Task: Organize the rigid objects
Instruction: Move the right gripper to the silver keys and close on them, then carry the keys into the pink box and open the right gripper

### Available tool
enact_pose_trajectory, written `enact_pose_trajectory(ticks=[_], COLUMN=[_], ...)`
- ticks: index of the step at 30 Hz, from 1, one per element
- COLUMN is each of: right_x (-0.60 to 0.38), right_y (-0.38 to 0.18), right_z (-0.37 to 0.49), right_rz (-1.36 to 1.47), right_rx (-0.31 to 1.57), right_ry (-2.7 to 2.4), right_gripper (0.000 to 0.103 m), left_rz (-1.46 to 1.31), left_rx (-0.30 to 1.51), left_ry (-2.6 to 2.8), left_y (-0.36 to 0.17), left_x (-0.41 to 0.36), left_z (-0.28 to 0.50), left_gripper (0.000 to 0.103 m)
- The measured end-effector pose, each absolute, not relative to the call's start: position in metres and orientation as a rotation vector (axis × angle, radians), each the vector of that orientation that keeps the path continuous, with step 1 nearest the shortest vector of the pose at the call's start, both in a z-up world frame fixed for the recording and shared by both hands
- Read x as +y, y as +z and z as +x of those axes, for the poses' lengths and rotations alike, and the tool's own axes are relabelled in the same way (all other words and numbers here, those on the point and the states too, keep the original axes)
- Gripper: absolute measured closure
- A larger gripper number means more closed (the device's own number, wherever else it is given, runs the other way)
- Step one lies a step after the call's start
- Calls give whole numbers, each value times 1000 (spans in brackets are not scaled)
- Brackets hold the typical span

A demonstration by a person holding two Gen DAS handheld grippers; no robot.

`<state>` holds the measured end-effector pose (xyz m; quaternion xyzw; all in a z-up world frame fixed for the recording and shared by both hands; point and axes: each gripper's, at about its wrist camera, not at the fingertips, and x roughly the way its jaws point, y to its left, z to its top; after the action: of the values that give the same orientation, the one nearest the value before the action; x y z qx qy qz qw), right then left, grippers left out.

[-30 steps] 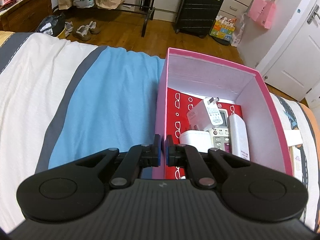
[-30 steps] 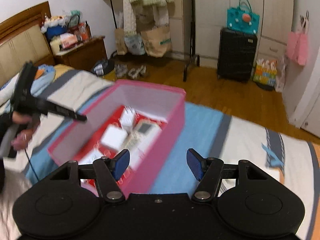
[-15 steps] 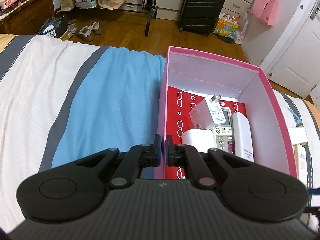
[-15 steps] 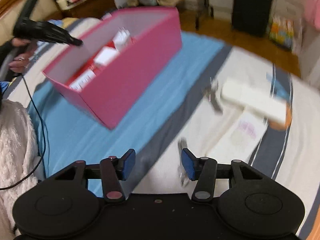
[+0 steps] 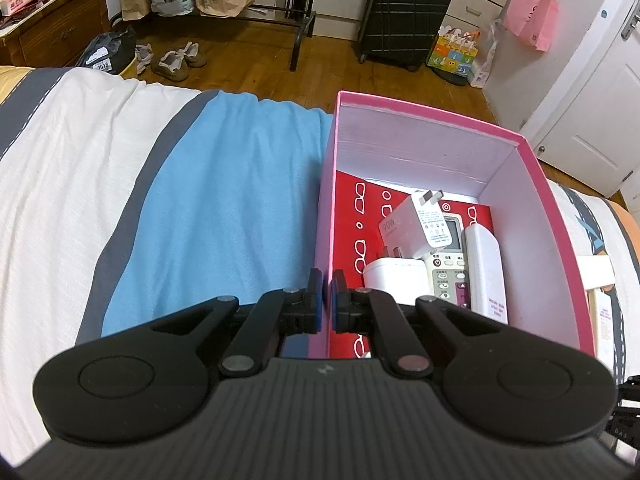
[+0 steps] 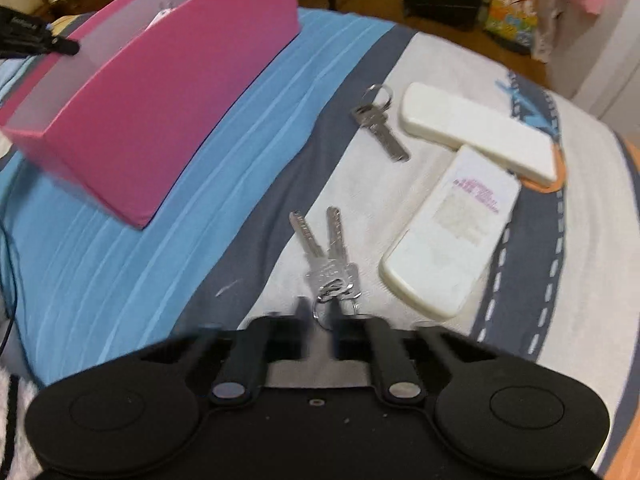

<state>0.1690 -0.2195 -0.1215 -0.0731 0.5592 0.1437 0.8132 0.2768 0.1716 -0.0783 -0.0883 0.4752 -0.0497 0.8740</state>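
- Since half a second ago my right gripper (image 6: 318, 318) has dropped low over the bedspread (image 6: 160, 264), and the near key bunch (image 6: 326, 256) now sits just ahead of its tips, the ring between the two fingers.
- Its fingers stand a little apart around that ring; motion blur keeps me from saying whether they touch it.
- My left gripper (image 5: 325, 304) has held its place, pressed together on the pink box (image 5: 552, 216) at its near left wall, one finger outside and one inside.
- In that box I see two white chargers (image 5: 416, 226), a buttoned remote (image 5: 448, 276) and a white case (image 5: 486, 268) lying on a red patterned sheet (image 5: 360, 208), crowded toward 5 o'clock; the far end shows bare floor.
- From the right wrist, the box corner lies at 10 o'clock, well apart from the keys.
- A second key bunch (image 6: 378, 124) lies at 12 o'clock, two white remotes (image 6: 452, 232) at 1 o'clock, one overlapping the other.
- Blue cloth to the left of the keys is open room.
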Motion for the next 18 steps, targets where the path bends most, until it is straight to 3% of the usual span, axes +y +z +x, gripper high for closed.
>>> enact_pose_trajectory(ticks=[5,7,10,11,16,18], right_x=[-212,-207,-204,-205,-223,-222], right_y=[-111,-110,-108,-110,-131,-135], right_z=[161,155,157,158,169,167], right_rz=[-165,-193,-264,-267,-149,-146], right_rx=[1172,1151,1129,1134,1178,1154], right_ry=[364,358,336,324,266,269], right_gripper=[97,92,55,50,44,48], left_rz=[-185,-182,-176,-174,-182,-178], left_rx=[996,994,993,992,997,995], left_ry=[-106,-107,-106,-108,-111,-111], left_y=[-78,-78,-79,-79,-79,-79], left_x=[173,173,173,173,173,173], left_z=[276,276,276,275,276,277], left_gripper=[100,100,100,100,99,99])
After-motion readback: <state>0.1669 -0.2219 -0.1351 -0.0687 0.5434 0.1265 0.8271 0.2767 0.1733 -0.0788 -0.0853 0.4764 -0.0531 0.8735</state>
